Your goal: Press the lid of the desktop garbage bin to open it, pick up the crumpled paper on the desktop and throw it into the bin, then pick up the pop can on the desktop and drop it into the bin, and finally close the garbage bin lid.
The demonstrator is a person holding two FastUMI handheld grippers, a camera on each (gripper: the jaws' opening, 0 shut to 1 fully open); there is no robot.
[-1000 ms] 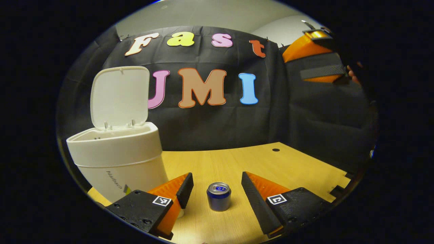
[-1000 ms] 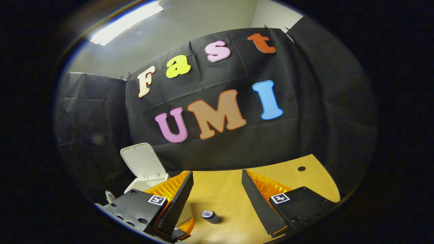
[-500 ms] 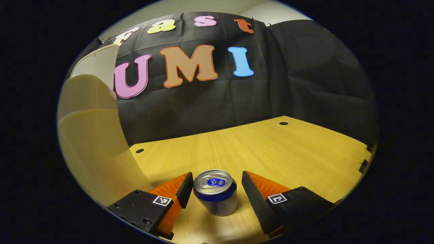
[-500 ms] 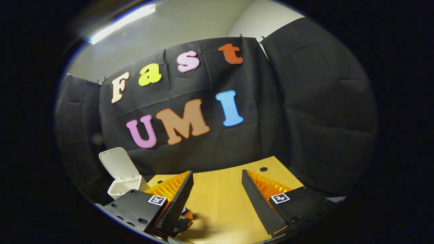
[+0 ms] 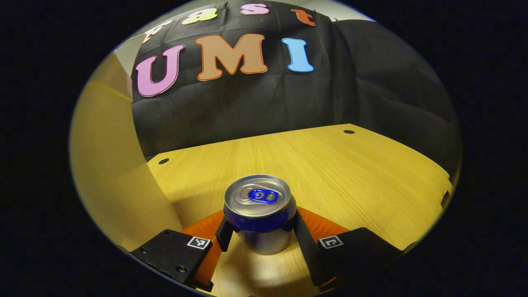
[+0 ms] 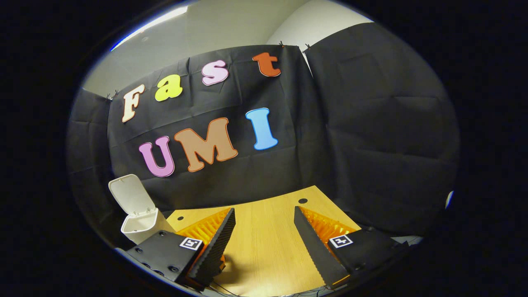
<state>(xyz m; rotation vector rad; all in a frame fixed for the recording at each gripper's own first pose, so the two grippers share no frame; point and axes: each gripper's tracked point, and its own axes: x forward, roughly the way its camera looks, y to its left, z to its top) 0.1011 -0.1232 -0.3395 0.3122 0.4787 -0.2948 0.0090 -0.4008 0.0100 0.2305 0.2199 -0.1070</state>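
One pop can [image 5: 260, 212], one garbage bin [image 6: 142, 220], two hand-held grippers, perhaps nothing more.

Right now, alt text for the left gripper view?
The left gripper is shut on an upright silver-and-blue aluminium pop can standing on the light wooden desktop. The curved wall of the cream plastic garbage bin rises close on the left, with black cloth behind.

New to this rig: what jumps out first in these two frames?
In the left gripper view, the pop can stands upright on the wooden desktop, clamped between the left gripper fingers. The white garbage bin sits at the left in the right gripper view, its lid open. The right gripper hangs open above the desktop.
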